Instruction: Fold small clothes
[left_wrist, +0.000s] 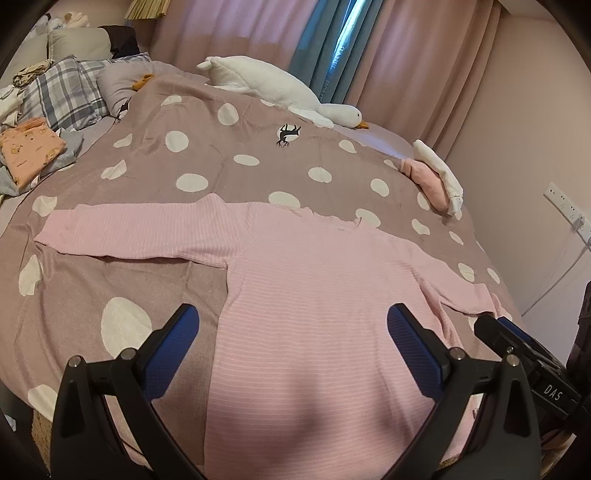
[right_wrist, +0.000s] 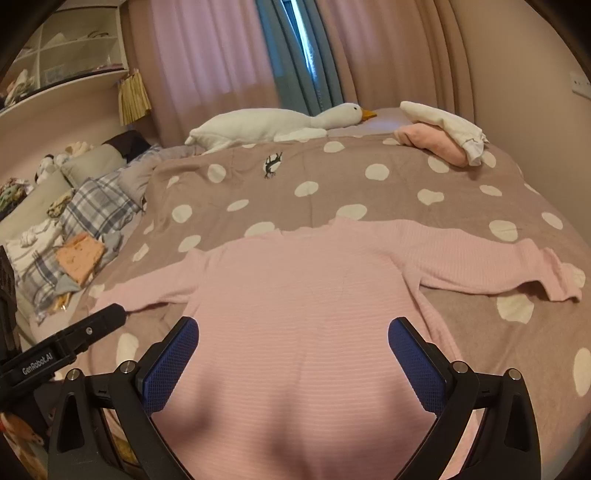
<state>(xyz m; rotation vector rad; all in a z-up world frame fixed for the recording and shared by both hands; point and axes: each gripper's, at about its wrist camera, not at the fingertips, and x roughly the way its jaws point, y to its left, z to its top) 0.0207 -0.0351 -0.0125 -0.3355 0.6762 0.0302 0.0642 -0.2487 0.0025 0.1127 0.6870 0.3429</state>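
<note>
A pink striped long-sleeved top (left_wrist: 314, 295) lies spread flat on the dotted bedspread, both sleeves out to the sides; it also shows in the right wrist view (right_wrist: 303, 314). My left gripper (left_wrist: 293, 325) is open and empty above the top's lower body, toward its left side. My right gripper (right_wrist: 293, 339) is open and empty above the lower body, toward its right. The right gripper's black tip (left_wrist: 495, 328) shows at the right of the left wrist view; the left gripper's tip (right_wrist: 107, 317) shows at the left of the right wrist view.
A mauve bedspread (left_wrist: 184, 155) with white dots covers the bed. A white goose plush (left_wrist: 280, 88) lies at the far edge. Folded pink and white clothes (left_wrist: 436, 177) sit far right. A pile of clothes and a plaid pillow (left_wrist: 62, 92) lie at the left.
</note>
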